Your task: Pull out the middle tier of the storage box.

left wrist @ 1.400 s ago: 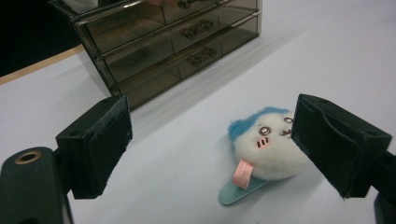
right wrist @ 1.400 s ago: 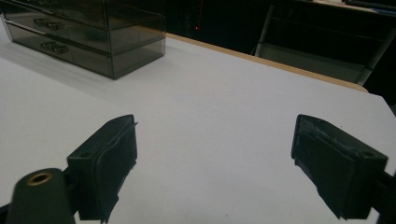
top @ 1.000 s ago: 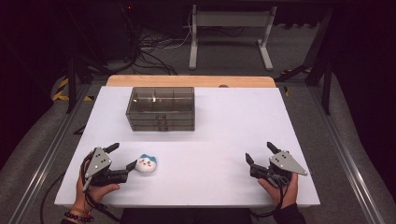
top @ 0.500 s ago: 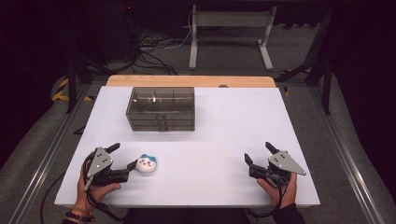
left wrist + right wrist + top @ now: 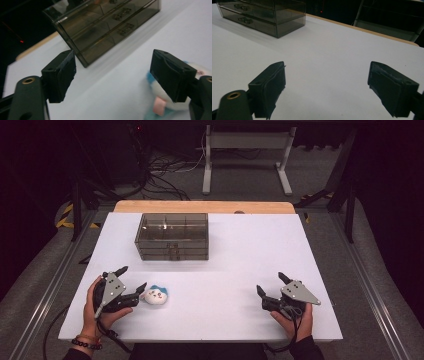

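Note:
A small white plush toy (image 5: 155, 295) with blue ears and a pink patch lies on the white table (image 5: 230, 255) near the front left. My left gripper (image 5: 134, 277) sits just left of it, open. Its jaws have just been closing a little, with nothing between them. In the left gripper view the toy (image 5: 162, 96) lies just beyond the right-hand jaw, partly hidden by it. A smoky clear drawer box (image 5: 172, 236) stands further back, drawers closed. My right gripper (image 5: 270, 282) rests at the front right, open and empty, over bare table (image 5: 324, 62).
The drawer box (image 5: 105, 27) is ahead of the left gripper and far off to the left in the right gripper view (image 5: 262, 15). A wooden strip (image 5: 205, 206) runs along the table's far edge. Cables and a metal stand (image 5: 245, 160) are on the floor behind.
The left gripper's jaws stand slightly narrower than before. Both hands and the toy have kept their places.

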The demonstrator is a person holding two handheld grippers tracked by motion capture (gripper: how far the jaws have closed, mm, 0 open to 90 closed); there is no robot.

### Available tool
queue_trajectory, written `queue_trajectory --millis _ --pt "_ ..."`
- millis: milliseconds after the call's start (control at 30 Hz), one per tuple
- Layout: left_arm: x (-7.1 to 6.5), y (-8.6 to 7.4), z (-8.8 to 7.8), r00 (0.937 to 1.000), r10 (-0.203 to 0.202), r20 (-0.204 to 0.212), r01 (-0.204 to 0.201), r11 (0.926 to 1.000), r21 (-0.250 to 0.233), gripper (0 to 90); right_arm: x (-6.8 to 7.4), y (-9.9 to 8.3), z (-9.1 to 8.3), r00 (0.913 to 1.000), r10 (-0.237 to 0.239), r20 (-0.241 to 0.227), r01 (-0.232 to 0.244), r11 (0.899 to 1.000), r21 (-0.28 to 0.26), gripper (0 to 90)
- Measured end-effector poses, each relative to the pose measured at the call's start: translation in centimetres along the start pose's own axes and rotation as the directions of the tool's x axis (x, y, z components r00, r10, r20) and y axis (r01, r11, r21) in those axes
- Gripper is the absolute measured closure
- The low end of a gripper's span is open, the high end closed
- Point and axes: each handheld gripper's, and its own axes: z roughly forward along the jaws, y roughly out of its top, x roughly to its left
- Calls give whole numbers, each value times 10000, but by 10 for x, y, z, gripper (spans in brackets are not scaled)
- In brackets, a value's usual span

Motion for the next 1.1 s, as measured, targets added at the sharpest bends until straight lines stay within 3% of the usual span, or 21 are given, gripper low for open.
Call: queue_trajectory --millis 33,67,100,133,167,267,367,400,500,567,667,733,767,867,900,933,967,1000,1033,1067,1100 --pt "0 2 2 9998 135 -123 -135 9999 -3 260 0 -1 2 10000 8 -30 -8 10000 81 154" --pt "-1 5 7 9978 558 -344 -560 9984 -40 269 1 -1 2 10000 -10 -43 10 9999 104 154" --pt "-1 5 7 9978 558 -344 -560 9984 -40 277 1 -1 2 10000 -10 -43 10 9999 104 154" --pt "-4 9 12 9923 1111 -549 -1111 9938 37 277 1 -1 2 10000 -50 -41 51 9999 115 154" --pt "-5 11 17 9882 1403 -611 -1398 9901 113 290 1 -1 2 10000 -74 -55 75 9999 140 154" --pt "-6 16 29 9879 1465 -516 -1460 9892 133 303 2 -2 3 9999 -116 -20 116 9998 182 154" --pt "-7 23 38 9847 1668 -508 -1669 9860 24 324 1 -2 3 9999 -110 -56 111 9998 189 154" --pt "-8 28 43 9808 1877 -531 -1877 9822 46 329 1 -2 3 9999 -107 -56 108 9998 194 154" --pt "-10 34 50 9791 1977 -482 -1975 9803 86 338 1 -2 3 9999 -147 -62 148 9997 196 154" --pt "-11 37 54 9759 2126 -492 -2120 9771 173 343 2 -2 3 9998 -172 -62 174 9996 203 154" --pt "-11 41 63 9664 2543 -372 -2532 9669 332 370 3 -2 4 9997 -227 -33 228 9994 254 154" --pt "-13 43 69 9492 3108 -496 -3085 9500 489 374 3 -2 4 9996 -268 -55 269 9993 256 154" --pt "-14 44 72 9405 3373 -403 -3349 9406 556 417 3 -2 4 9995 -311 21 310 9992 254 152" --pt "-16 45 79 9320 3609 -344 -3586 9317 587 442 3 -2 4 9995 -308 16 308 9992 255 152" --pt "-18 46 83 9152 4008 -422 -3978 9151 656 461 3 -2 4 9995 -298 41 296 9992 279 152" --pt "-20 47 86 9036 4261 -436 -4226 9035 715 471 3 -3 5 9996 -290 20 289 9991 313 152" --pt "-23 48 90 8941 4459 -420 -4430 8943 636 505 4 -3 6 9993 -357 58 354 9987 375 152" --pt "-23 48 90 8941 4459 -420 -4430 8943 636 512 5 -3 6 9992 -402 52 400 9985 376 151" --pt "-26 48 93 8828 4666 -543 -4625 8836 728 512 5 -3 6 9992 -402 52 400 9985 376 151" --pt "-29 49 97 8600 5057 -689 -5007 8621 777 521 5 -3 6 9990 -437 38 435 9983 392 151" --pt "-30 49 99 8486 5242 -714 -5185 8509 846 530 6 -3 7 9987 -501 34 499 9979 419 150"
